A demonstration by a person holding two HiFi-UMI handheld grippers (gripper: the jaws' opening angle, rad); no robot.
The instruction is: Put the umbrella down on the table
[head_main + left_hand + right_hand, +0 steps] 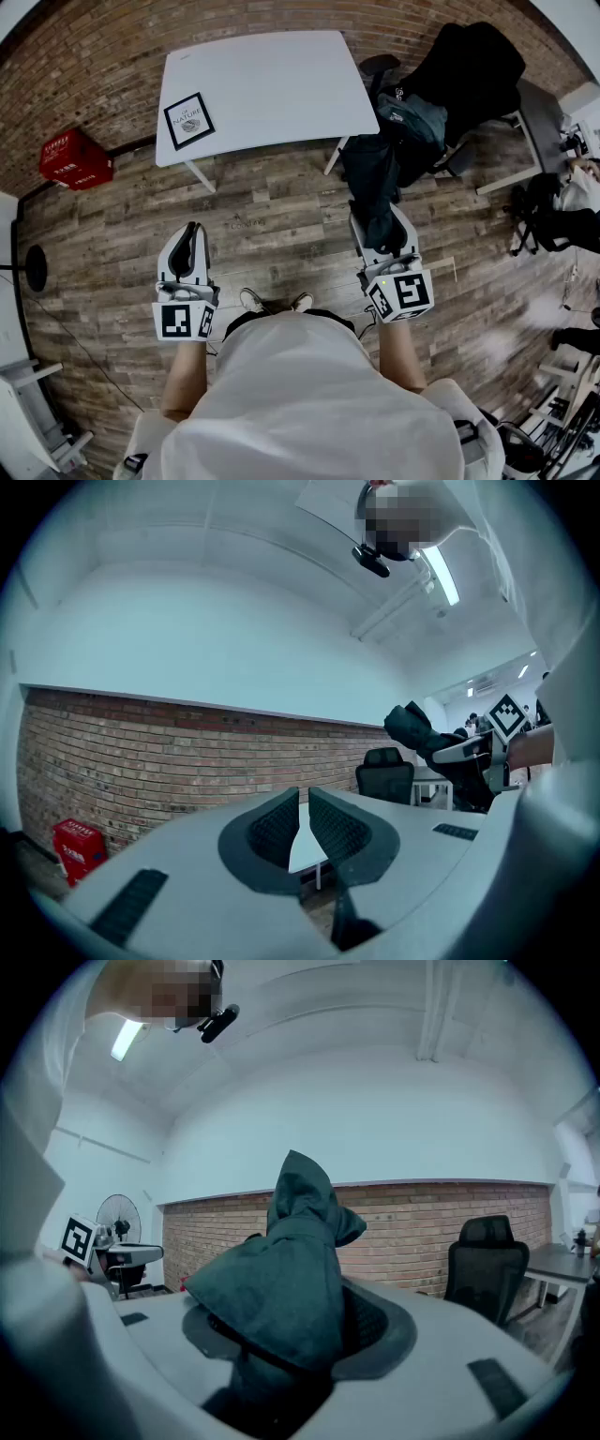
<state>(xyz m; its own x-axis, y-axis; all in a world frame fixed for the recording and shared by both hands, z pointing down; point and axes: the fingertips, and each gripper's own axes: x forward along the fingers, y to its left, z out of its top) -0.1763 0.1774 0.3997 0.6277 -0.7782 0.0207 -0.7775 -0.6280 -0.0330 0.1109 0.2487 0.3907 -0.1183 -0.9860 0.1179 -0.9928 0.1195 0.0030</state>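
A folded dark teal umbrella point(372, 178) stands up between the jaws of my right gripper point(380, 228), which is shut on it over the wooden floor. In the right gripper view the umbrella's fabric point(286, 1283) drapes over the jaws and hides most of both pads. The white table point(281, 80) stands ahead of me, apart from both grippers. At the left, my left gripper point(190, 242) is held level with its jaws together and nothing between them. The left gripper view shows the shut left gripper point(302, 806) and, at the right, the umbrella point(422, 735).
A framed print point(188, 120) lies on the table's left part. A red crate point(75, 159) sits by the brick wall at the left. An office chair draped with a black jacket point(469, 70) and a bag point(412, 112) stands right of the table.
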